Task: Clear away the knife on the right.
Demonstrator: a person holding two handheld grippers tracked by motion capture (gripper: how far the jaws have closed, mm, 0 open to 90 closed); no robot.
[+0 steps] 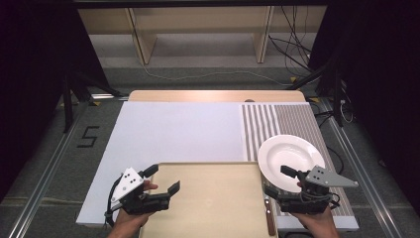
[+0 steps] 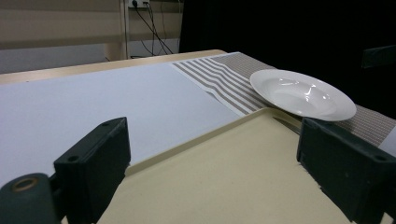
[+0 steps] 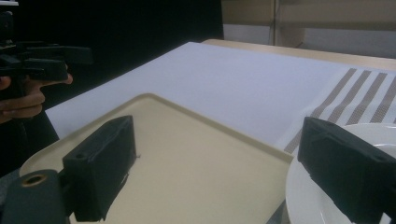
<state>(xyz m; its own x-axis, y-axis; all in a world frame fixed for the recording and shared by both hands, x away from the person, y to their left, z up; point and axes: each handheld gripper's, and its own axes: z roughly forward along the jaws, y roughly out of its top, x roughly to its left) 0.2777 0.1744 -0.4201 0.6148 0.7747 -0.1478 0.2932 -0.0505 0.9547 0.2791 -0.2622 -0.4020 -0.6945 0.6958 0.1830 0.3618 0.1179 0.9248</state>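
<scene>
A cream tray [image 1: 223, 183] lies at the near middle of the table. My left gripper [image 1: 162, 179] hovers open over the tray's left corner with nothing between its jaws. In the left gripper view the wide gap of that gripper [image 2: 219, 163] frames the tray [image 2: 224, 191] and a white plate [image 2: 303, 93]. My right gripper [image 1: 278, 181] is open and empty at the tray's right edge, beside the plate [image 1: 289, 161]. One jaw of the right gripper [image 3: 219, 168] stands over the tray [image 3: 187, 163], the other over the plate's rim [image 3: 303, 196].
A knife [image 1: 269, 215] with a wooden handle lies between tray and plate. The plate rests on a striped placemat [image 1: 282, 124]. A white sheet [image 1: 173, 129] covers the table's left and middle. Cables and shelf legs lie on the floor beyond the far edge.
</scene>
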